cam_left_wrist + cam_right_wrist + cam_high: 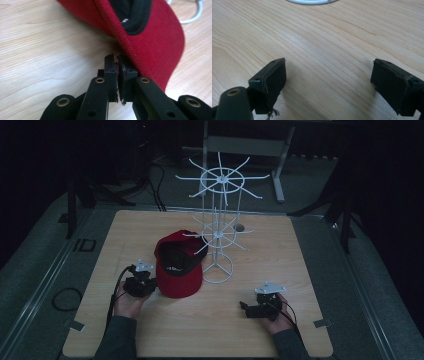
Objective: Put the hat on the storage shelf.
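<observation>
Currently L gripper (119, 75) sits at the left edge of the red cap (178, 265), jaws nearly together with just a thin gap. Cap brim edge runs right beside the right-hand pad; can't tell if any fabric is actually pinched. Cap lies upside down on the wooden table (280, 250), brim toward the person, just beside the base ring of the white wire rack (219, 227). R gripper (329, 85) is well apart from the cap, jaws spread wide over bare wood, holding nothing.
</observation>
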### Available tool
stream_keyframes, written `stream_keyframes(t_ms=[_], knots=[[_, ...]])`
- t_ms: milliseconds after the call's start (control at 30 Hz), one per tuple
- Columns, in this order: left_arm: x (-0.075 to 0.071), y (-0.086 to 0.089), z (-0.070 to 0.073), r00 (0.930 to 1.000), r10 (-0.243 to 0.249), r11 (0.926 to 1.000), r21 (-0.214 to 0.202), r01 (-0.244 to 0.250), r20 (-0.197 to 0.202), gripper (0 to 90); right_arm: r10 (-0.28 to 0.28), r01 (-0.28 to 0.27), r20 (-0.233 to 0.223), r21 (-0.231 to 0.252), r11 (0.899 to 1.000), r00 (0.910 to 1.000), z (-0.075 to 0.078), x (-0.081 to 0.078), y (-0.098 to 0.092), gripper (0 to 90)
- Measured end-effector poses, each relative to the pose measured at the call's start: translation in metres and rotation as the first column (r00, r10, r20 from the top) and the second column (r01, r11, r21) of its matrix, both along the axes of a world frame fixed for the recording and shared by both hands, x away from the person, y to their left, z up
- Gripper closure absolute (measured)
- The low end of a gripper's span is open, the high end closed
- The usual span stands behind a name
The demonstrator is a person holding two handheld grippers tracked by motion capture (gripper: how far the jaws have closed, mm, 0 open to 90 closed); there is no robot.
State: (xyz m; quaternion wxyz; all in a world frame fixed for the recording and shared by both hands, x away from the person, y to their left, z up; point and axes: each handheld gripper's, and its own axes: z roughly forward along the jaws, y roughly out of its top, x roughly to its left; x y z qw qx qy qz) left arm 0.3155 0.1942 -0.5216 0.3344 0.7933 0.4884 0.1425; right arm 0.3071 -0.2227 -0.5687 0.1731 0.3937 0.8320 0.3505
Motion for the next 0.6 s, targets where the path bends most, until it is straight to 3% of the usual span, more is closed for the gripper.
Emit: stream_keyframes(t_ms=[100,300,600], knots=[[-0.002,0.005,0.003,0.9997,0.025,0.9997,-0.006,-0.025,0.004,81.1,0.000,0.000,0.000,0.000,1.000,1.0000,0.000,0.000,0.000,12.9],[-0.006,0.021,0.011,0.9975,0.069,0.9956,-0.065,-0.068,0.012,70.2,0.000,0.000,0.000,0.001,1.000,1.0000,0.000,0.000,0.000,12.9],[-0.013,0.029,0.026,0.9989,0.030,0.9906,-0.134,-0.025,0.035,58.4,0.000,0.000,0.000,0.000,1.000,1.0000,0.000,0.000,0.000,12.9]])
